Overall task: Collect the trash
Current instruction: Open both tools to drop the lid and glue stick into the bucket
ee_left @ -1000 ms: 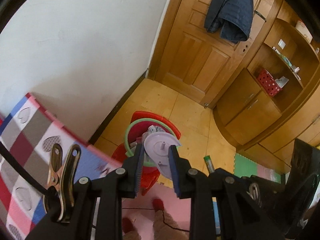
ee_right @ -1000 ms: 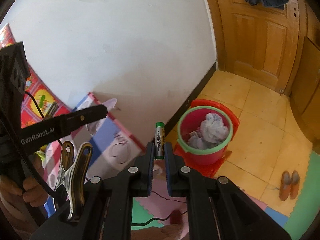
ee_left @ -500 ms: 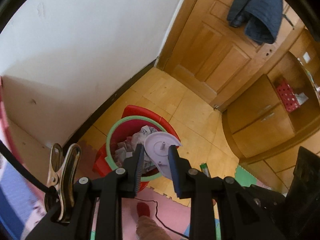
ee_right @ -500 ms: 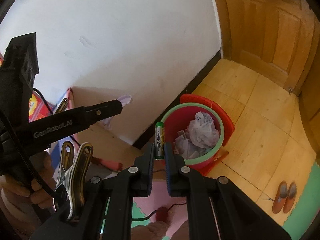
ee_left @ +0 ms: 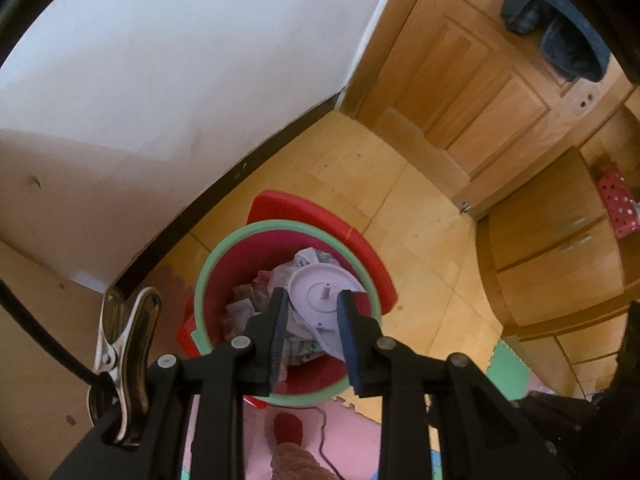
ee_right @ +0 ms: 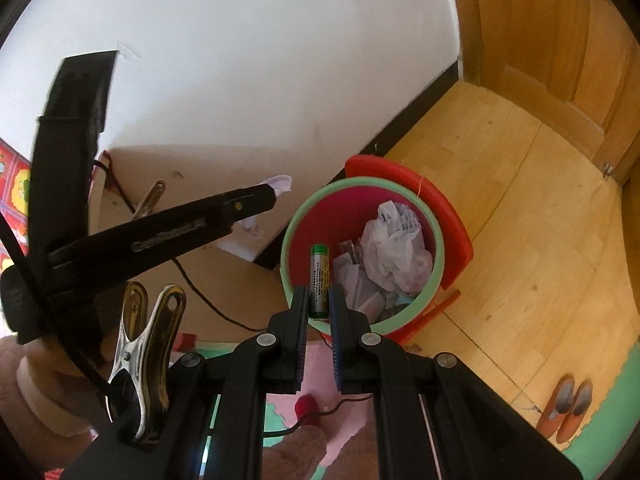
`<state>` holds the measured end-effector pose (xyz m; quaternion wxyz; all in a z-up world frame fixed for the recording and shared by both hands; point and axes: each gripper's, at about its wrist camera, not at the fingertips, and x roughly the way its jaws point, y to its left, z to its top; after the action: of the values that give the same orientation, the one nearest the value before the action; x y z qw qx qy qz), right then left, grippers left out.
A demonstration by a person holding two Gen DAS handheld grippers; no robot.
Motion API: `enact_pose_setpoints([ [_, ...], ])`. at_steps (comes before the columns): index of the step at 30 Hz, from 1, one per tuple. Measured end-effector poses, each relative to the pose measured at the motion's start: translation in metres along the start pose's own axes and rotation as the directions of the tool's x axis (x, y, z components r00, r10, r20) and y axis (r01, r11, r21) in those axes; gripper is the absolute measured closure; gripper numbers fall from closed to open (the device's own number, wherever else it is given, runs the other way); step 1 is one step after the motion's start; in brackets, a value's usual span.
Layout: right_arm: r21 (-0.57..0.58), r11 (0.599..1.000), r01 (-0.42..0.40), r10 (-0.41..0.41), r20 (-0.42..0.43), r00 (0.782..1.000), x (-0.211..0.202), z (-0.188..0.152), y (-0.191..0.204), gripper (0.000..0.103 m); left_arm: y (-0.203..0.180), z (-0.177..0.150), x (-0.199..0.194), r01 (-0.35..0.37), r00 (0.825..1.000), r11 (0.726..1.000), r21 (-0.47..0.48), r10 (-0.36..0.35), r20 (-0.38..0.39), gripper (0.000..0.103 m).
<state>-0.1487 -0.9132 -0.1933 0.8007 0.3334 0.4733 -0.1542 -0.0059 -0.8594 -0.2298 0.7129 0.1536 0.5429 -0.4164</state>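
A pale lilac plastic disc is gripped between the pads of the left hand-held gripper, above the open mouth of the red bin with a green rim at the centre of the left wrist view. One green-capped battery is clamped upright in the right hand-held gripper, over the near rim of the same bin in the right wrist view. Only the left wrist view shows a dark jacket hung on the wooden door at upper right and one red dotted basket on a shelf. Only the right wrist view shows one pair of orange slippers at lower right and a white plastic bag among crumpled paper inside the bin. One bin is counted, standing on the wooden floor.
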Motion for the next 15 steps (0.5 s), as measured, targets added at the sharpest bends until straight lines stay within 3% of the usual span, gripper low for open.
enact_pose_setpoints([
  [7, 0.005, 1.0, -0.008, 0.008, -0.039, 0.999, 0.023, 0.003, -0.011, 0.092, 0.008, 0.011, 0.035, -0.016, 0.999, 0.999, -0.034, 0.015, -0.03, 0.076],
  [10, 0.006, 1.0, -0.009, 0.009, -0.048, 0.999, 0.029, 0.005, -0.014, 0.092, 0.009, 0.014, 0.037, -0.025, 0.999, 0.999, -0.033, 0.023, -0.04, 0.071],
  [15, 0.003, 1.0, -0.016, 0.016, -0.062, 0.998, 0.037, 0.008, -0.016, 0.092, 0.014, 0.016, 0.037, -0.046, 0.998, 0.998, -0.051, 0.044, -0.04, 0.071],
])
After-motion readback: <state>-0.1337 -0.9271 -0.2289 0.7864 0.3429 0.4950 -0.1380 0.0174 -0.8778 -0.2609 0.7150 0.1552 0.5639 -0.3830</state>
